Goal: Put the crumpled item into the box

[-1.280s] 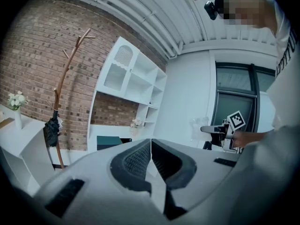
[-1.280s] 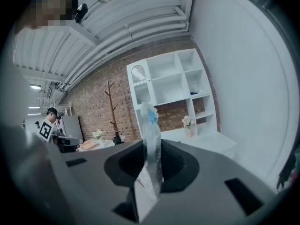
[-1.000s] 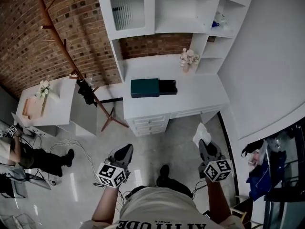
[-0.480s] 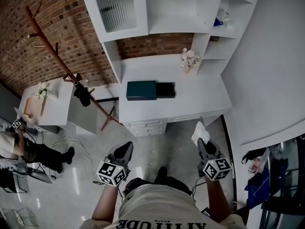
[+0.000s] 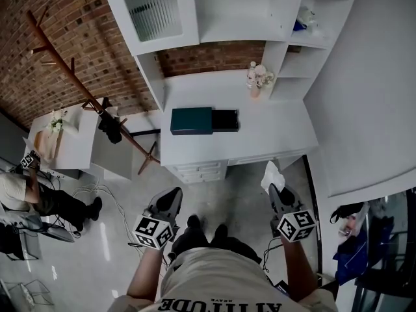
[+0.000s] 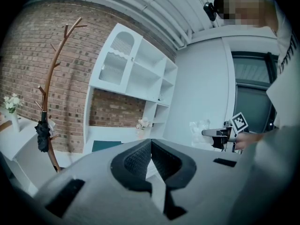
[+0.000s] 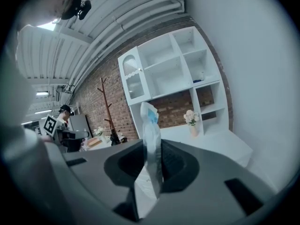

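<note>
A dark teal box (image 5: 192, 120) with its black inner tray (image 5: 226, 119) slid out to the right lies on the white desk (image 5: 273, 132). My right gripper (image 5: 279, 197) hovers over the floor in front of the desk's right end, shut on a crumpled white item (image 5: 273, 176). In the right gripper view the item (image 7: 151, 139) stands upright between the jaws, with blue print near its top. My left gripper (image 5: 168, 203) is lower left of the desk, shut and holding nothing. The left gripper view shows the box (image 6: 105, 146) far ahead and the right gripper (image 6: 220, 134) off to the right.
A wooden coat rack (image 5: 84, 90) with a dark umbrella leans left of the desk. Flowers in a vase (image 5: 258, 80) stand at the desk's back, under white shelves (image 5: 234, 12). A small side table (image 5: 62, 142) and a seated person (image 5: 32, 197) are at far left. Cables lie on the floor.
The desk and box have shifted slightly in the head view as the person steps forward. Both grippers keep their places and the right keeps its hold on the item.
</note>
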`<state>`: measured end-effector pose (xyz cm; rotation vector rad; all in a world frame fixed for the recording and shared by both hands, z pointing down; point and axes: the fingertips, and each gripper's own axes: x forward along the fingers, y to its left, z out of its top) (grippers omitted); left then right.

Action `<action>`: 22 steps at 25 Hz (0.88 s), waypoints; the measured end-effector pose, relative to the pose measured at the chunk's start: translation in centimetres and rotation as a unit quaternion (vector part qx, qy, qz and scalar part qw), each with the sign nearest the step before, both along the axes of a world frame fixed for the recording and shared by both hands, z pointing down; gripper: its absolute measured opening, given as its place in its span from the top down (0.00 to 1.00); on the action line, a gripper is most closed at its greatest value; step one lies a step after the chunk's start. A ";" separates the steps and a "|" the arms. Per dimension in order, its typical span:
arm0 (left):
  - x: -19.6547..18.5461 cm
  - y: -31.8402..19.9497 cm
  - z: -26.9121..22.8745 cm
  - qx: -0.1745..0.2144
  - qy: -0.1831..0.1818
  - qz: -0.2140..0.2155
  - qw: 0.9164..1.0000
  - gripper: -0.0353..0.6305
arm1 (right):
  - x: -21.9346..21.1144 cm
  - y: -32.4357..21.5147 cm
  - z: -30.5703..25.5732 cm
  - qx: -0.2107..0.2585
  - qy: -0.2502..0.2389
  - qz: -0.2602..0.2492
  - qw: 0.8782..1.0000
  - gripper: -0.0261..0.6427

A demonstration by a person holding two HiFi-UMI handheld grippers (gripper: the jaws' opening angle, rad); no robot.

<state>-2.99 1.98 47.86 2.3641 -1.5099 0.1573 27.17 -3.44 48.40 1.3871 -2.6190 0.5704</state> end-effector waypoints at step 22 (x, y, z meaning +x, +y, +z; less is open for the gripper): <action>-4.6 -14.2 1.4 0.008 -0.009 0.082 0.997 0.91 | -4.7 -9.3 0.8 -0.026 0.001 0.056 0.998 0.84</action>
